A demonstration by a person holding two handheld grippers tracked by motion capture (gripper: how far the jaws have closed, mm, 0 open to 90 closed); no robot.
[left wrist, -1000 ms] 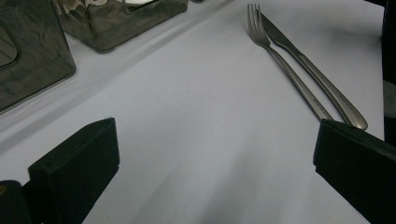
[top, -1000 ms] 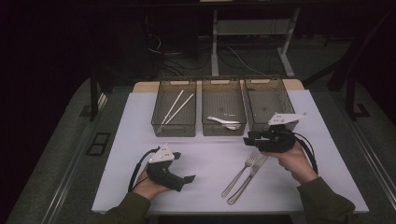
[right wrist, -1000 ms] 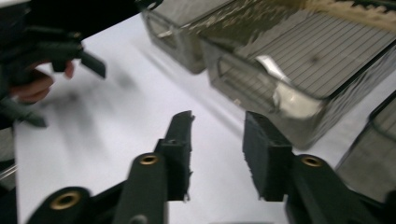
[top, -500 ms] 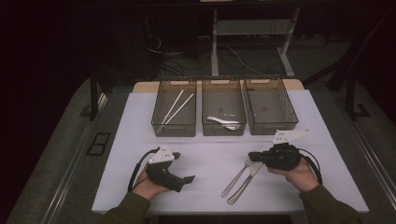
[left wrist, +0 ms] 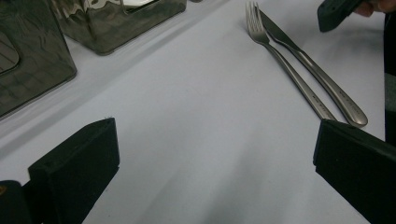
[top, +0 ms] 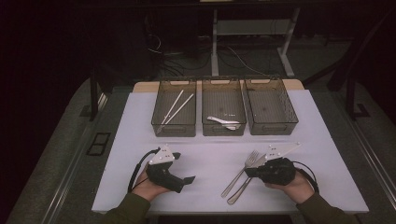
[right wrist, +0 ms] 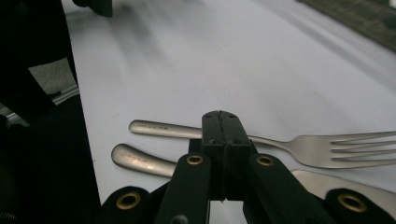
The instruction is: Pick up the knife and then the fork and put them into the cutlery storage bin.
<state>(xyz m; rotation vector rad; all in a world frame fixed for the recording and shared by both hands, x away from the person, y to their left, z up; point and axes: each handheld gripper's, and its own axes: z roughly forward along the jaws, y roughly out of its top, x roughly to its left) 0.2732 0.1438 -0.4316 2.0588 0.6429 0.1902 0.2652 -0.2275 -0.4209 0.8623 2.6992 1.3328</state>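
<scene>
Near the front edge of the white tabletop [top: 210, 140], toward its right side, a polished steel fork [right wrist: 299, 142] and a steel table knife [right wrist: 140, 161] lie side by side. The right gripper [right wrist: 219, 122] hovers just above them, jaws pressed together. The left gripper [top: 184, 179] rests toward the front left, jaws spread wide.

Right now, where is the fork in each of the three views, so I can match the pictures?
High view: the fork lies lower right of centre on the white table, just left of the right tool.
Left gripper view: top right, running down toward the right.
Right gripper view: across the middle, behind the shut jaws.
Shared landmark: the knife beside it.
</scene>
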